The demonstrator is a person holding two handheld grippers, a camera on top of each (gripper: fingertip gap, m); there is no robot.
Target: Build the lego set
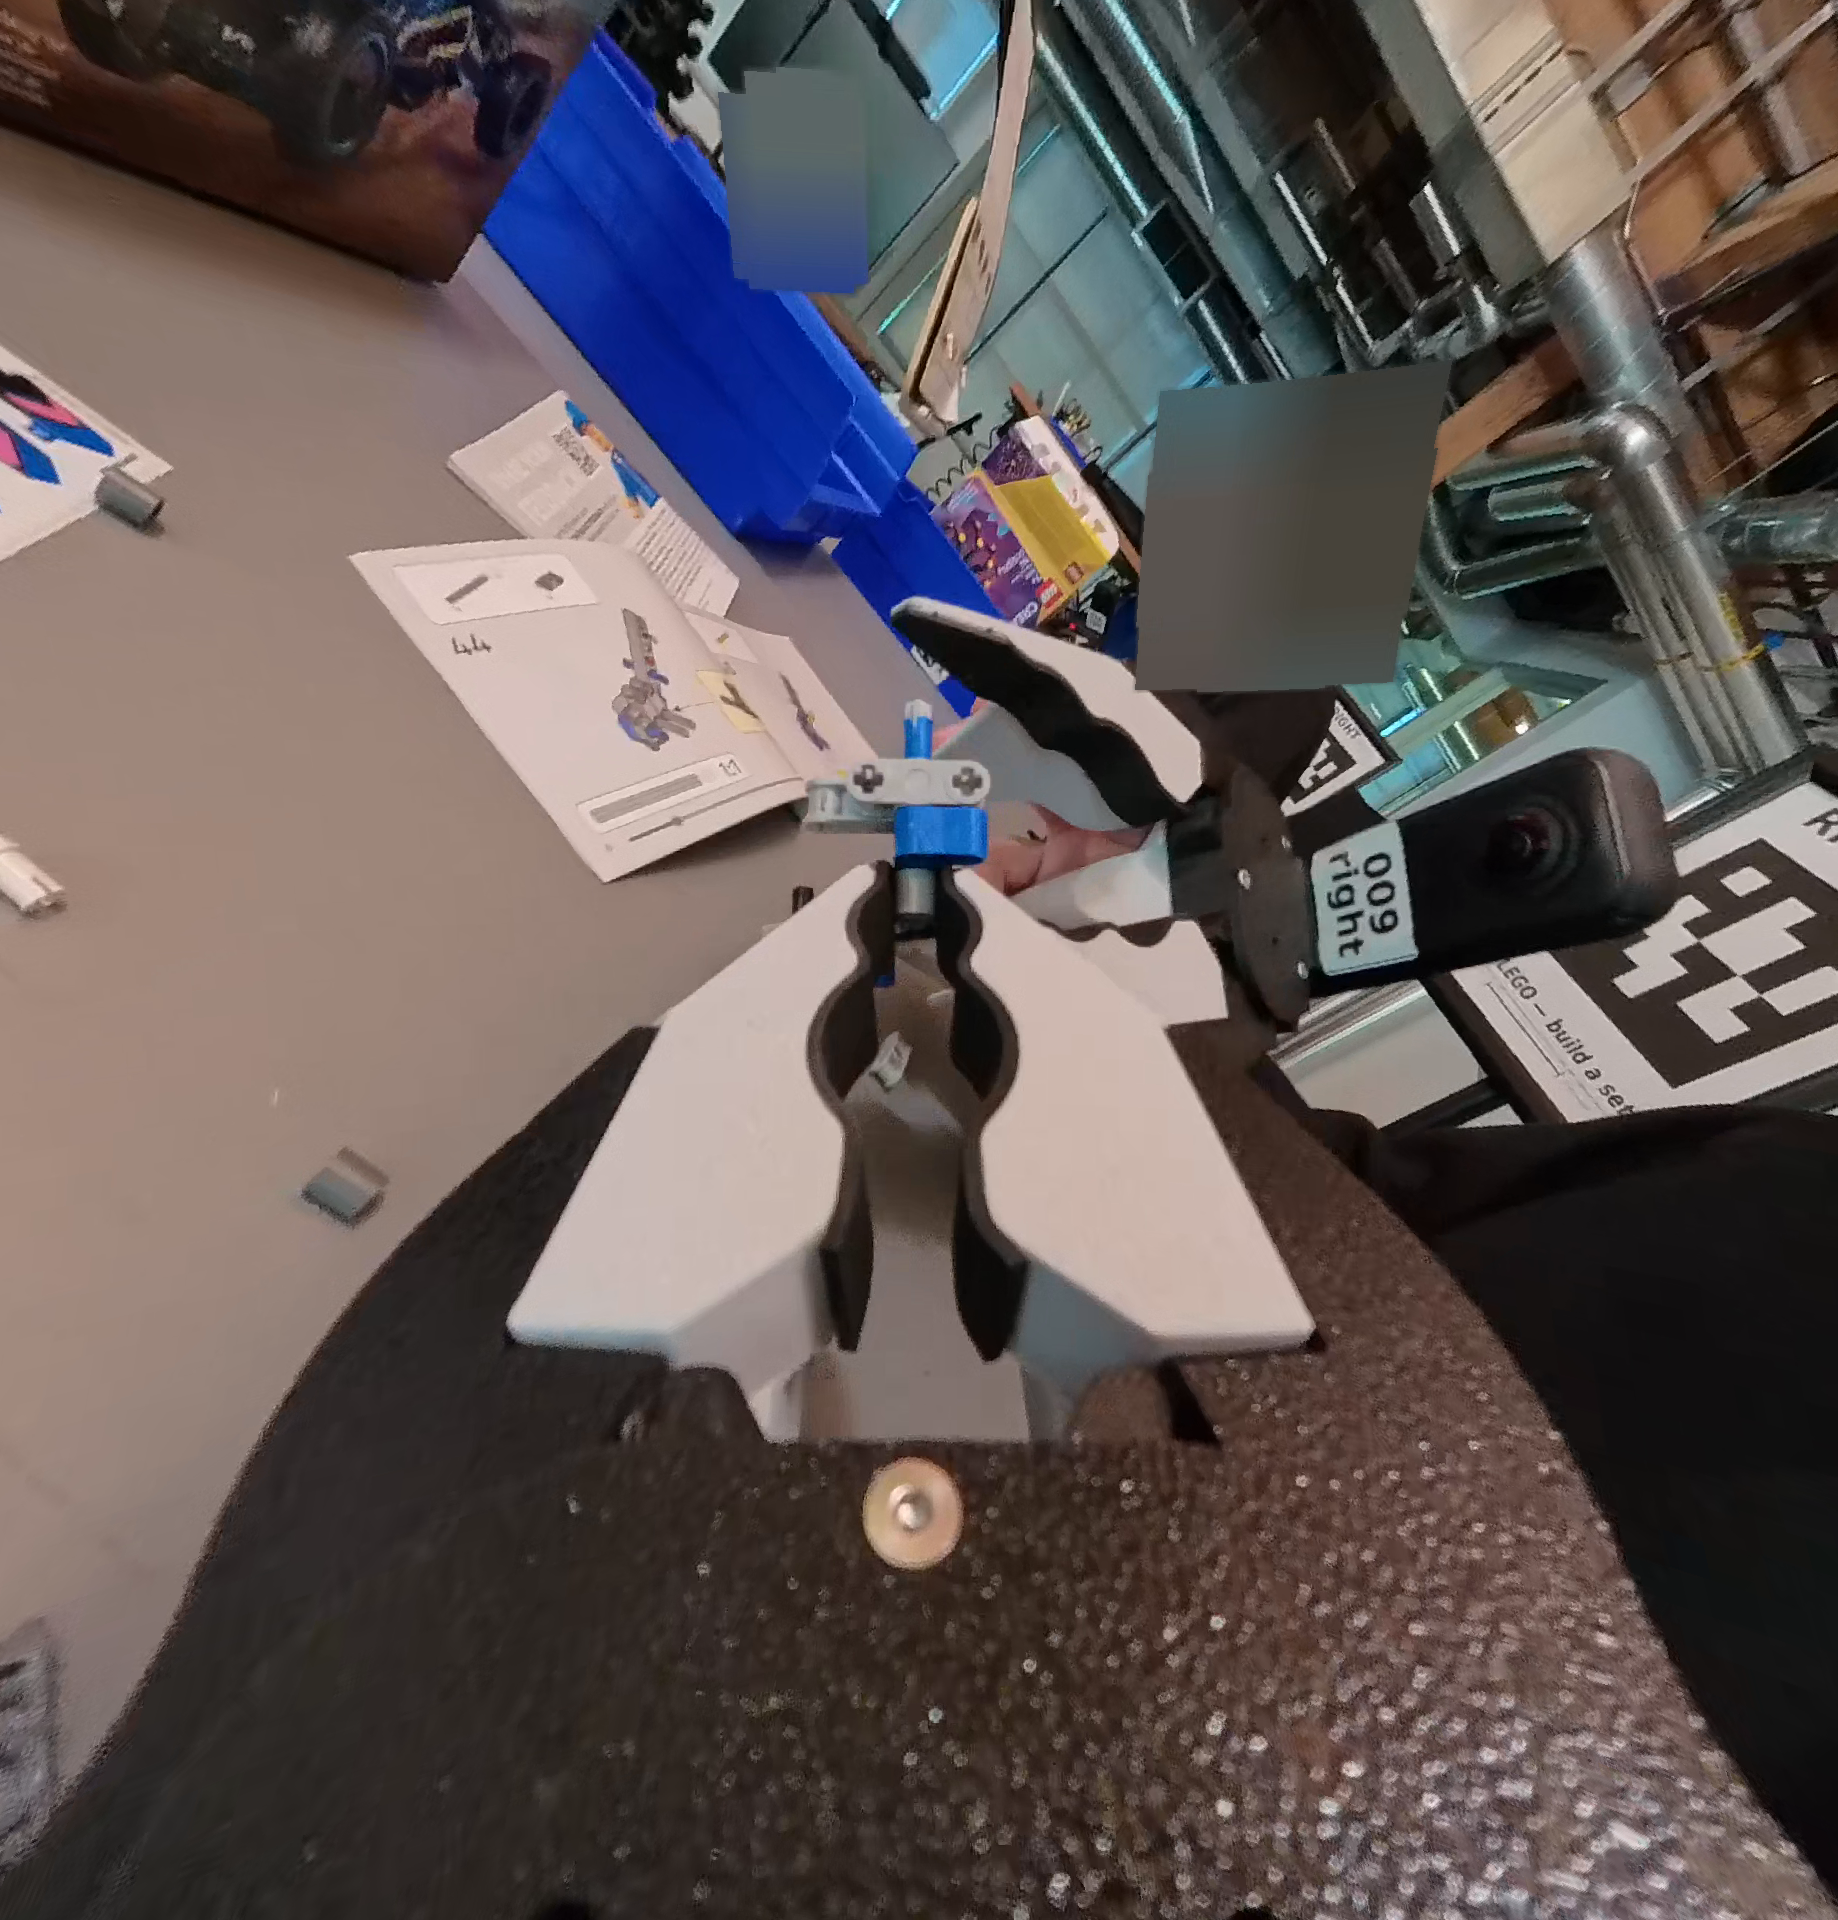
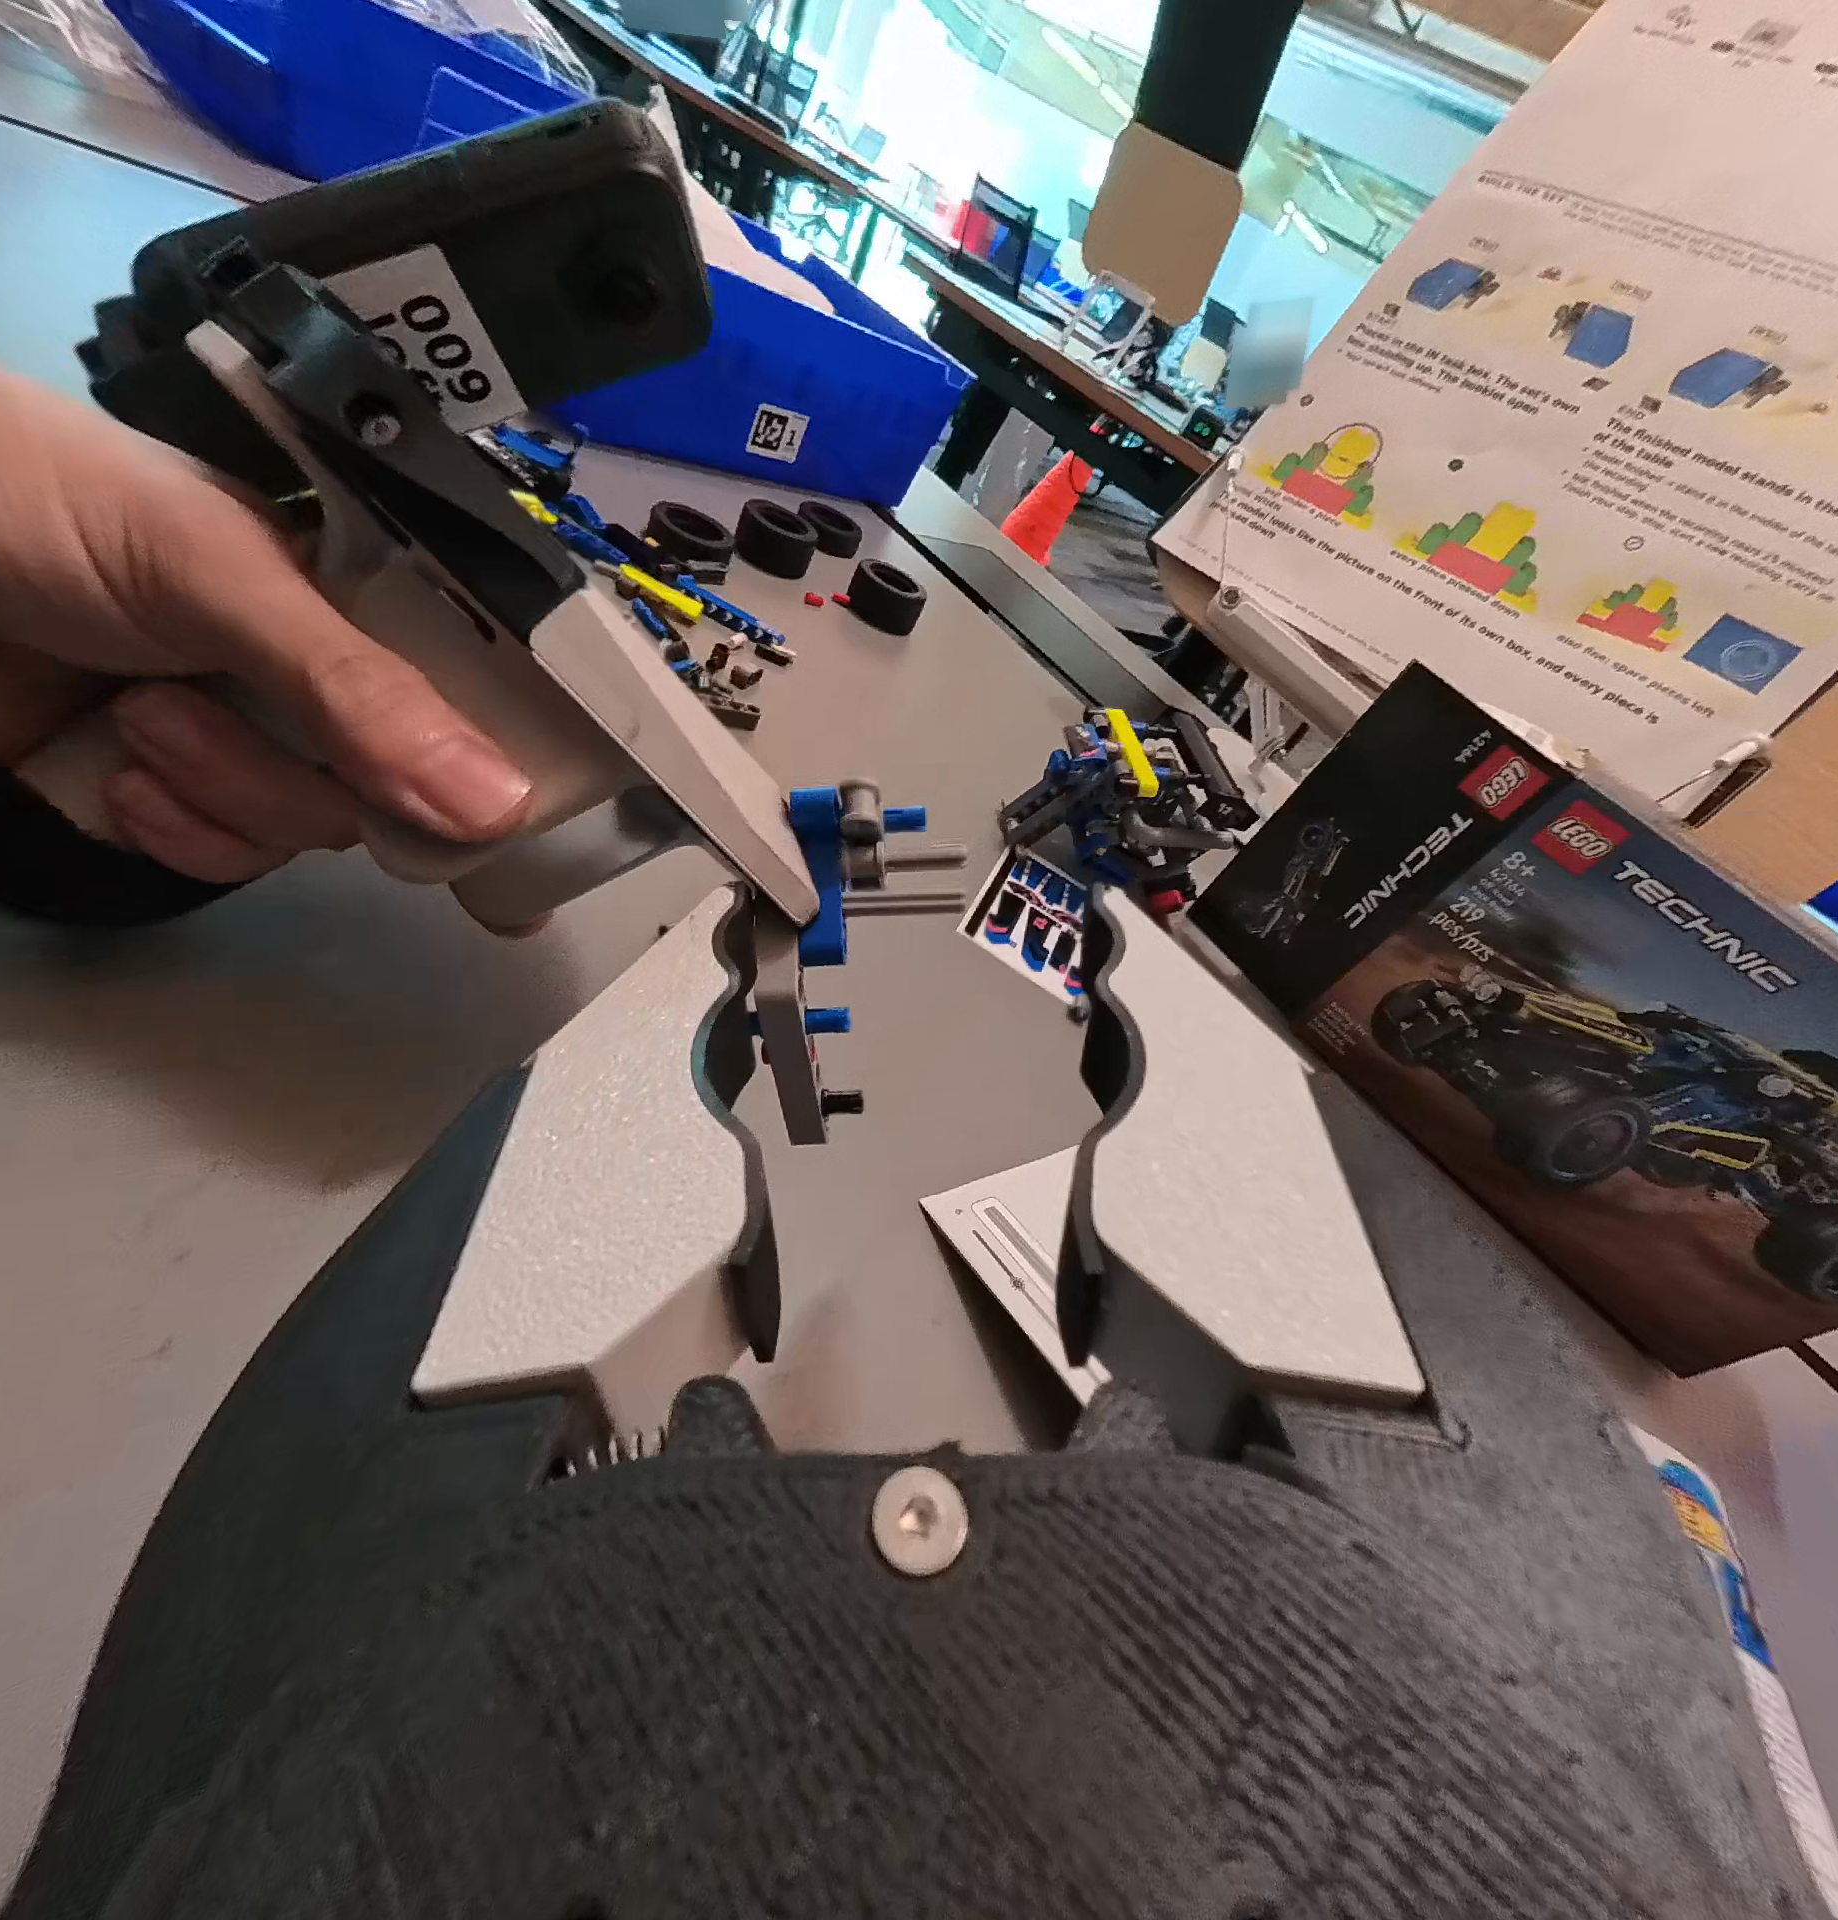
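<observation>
Left wrist view, left claw [image 1: 917,920] pinching small blue-grey assembly [image 1: 915,821], right claw [image 2: 920,935] wide apart

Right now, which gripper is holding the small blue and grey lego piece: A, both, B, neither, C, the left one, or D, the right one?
C: the left gripper is shut on the lego piece, while the right gripper stands open with nothing between its fingers.

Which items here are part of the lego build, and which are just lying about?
In use: left gripper shut on small blue-grey subassembly; open right gripper; instruction booklet; partly built model; loose pieces; tyres.

Lying about: set box; blue bins; sticker sheet.
</observation>
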